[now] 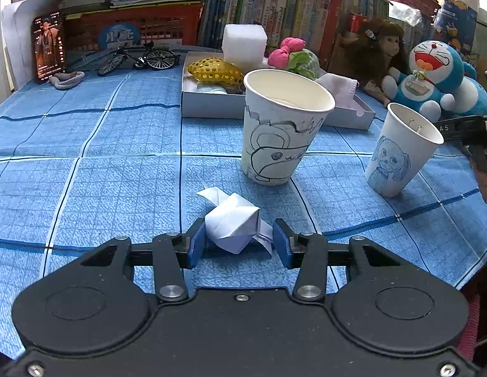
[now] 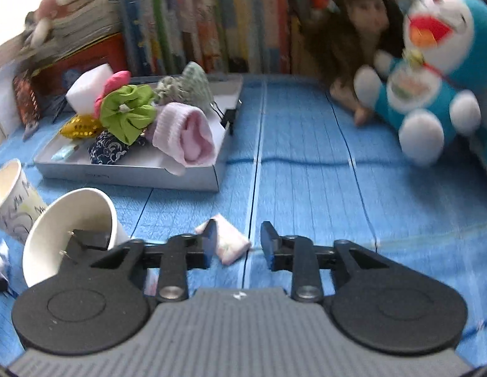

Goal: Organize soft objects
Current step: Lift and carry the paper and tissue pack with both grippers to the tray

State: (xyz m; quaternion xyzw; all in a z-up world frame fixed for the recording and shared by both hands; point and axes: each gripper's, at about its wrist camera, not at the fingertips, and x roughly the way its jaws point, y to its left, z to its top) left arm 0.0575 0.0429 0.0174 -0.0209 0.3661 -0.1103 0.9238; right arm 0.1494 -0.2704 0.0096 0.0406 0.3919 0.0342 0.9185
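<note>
Sorting partly done: tray (image 2: 193, 182) far left already holds several soft items. Left gripper (image 1: 240, 242) open around white folded paper (image 1: 234, 223); right gripper (image 2: 235, 245) open beside pink packet (image 2: 227, 245), both pieces near, ungrasped.

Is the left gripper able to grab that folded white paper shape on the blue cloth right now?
Probably yes: the folded white paper shape sits between the open jaws of the left gripper, with nothing blocking it.

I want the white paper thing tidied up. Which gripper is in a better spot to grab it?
Probably the left gripper. The folded white paper already lies between its open fingers. The right gripper is open beside a small pink packet instead.
</note>
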